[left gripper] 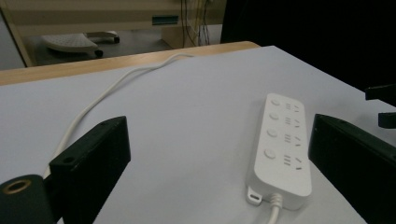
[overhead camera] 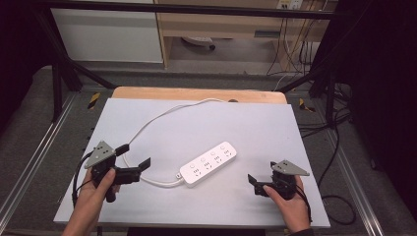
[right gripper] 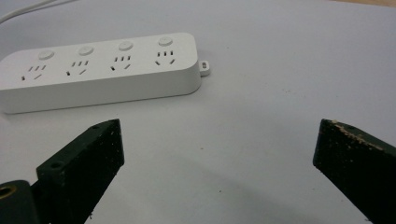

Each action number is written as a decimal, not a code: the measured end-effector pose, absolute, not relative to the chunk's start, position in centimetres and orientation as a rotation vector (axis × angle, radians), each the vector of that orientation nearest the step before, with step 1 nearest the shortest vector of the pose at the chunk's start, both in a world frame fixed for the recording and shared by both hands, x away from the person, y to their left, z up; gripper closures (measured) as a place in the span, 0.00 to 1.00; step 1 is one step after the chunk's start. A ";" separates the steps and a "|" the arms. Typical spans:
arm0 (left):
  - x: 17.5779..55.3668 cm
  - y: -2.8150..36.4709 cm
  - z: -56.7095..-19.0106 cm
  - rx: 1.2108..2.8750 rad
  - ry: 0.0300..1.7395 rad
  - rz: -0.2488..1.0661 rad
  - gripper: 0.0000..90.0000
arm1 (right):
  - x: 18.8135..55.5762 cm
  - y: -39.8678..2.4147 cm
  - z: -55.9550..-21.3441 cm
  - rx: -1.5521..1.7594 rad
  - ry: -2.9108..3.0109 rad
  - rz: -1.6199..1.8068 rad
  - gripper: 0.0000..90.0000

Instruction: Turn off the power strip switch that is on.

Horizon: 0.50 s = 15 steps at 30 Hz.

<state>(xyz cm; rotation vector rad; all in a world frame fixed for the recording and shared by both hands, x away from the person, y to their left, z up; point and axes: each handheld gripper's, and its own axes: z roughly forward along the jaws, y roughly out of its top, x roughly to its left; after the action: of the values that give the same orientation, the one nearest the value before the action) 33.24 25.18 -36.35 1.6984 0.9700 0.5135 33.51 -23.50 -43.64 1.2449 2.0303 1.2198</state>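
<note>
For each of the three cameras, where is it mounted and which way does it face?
High view: above the person's side, looking forward and down on the table; both hands, left claw and right claw show.
Left gripper view: rides the left claw, facing the power strip.
Right gripper view: rides the right claw, facing the strip's side.
All share the strip.

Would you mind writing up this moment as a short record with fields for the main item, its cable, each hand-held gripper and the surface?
Main item: white power strip, four sockets with four round buttons, lying flat and diagonal, nothing plugged in.
Cable: white cord leaves the strip's near-left end, loops and runs to the table's far edge.
Left hand-held gripper: jaws open, left of the strip, holding nothing.
Right hand-held gripper: jaws open, right of the strip, holding nothing.
Surface: pale grey table, wooden strip along the far edge.
</note>
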 end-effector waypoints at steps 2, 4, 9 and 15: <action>32.9 26.1 -36.8 1.696 0.971 0.528 0.06 | 33.6 -23.5 -43.7 1.243 2.028 1.217 0.03; 32.5 26.9 -37.3 1.688 0.983 0.523 0.06 | 33.7 -23.5 -43.8 1.241 2.021 1.209 0.03; 31.7 28.9 -38.7 1.692 0.990 0.565 0.06 | 34.0 -23.6 -43.9 1.243 2.002 1.191 0.03; 30.9 30.1 -41.0 1.704 1.063 0.572 0.08 | 35.2 -23.9 -44.6 1.277 1.979 1.118 0.03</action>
<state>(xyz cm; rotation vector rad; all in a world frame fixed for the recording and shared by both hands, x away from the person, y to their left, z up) 30.89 30.15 -41.01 1.7044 1.0631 0.5718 35.18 -23.88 -44.55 1.2768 1.9794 1.1177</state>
